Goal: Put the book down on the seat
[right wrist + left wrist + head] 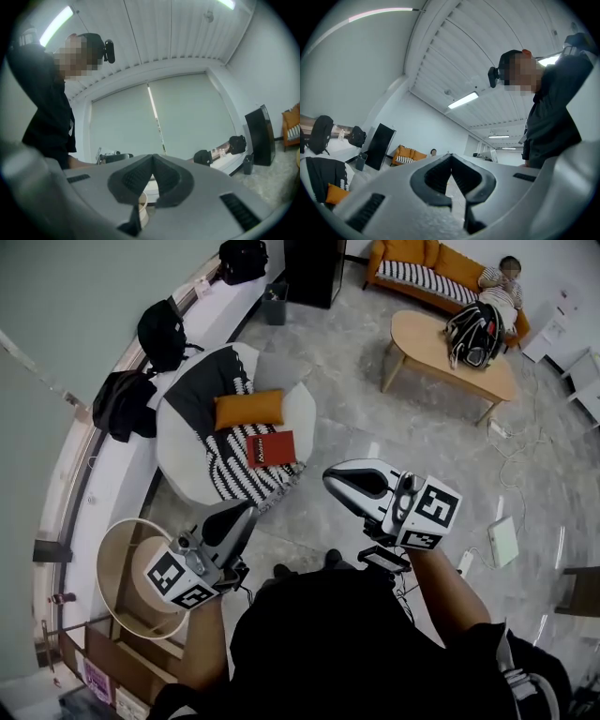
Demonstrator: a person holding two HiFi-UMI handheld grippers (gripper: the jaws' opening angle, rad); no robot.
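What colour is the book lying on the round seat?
The book is red; the head view shows it best.

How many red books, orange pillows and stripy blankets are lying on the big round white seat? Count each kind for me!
On the round white upholstered seat:
red rectangular book: 1
orange fabric cushion: 1
black-and-white striped blanket: 1
Total: 3
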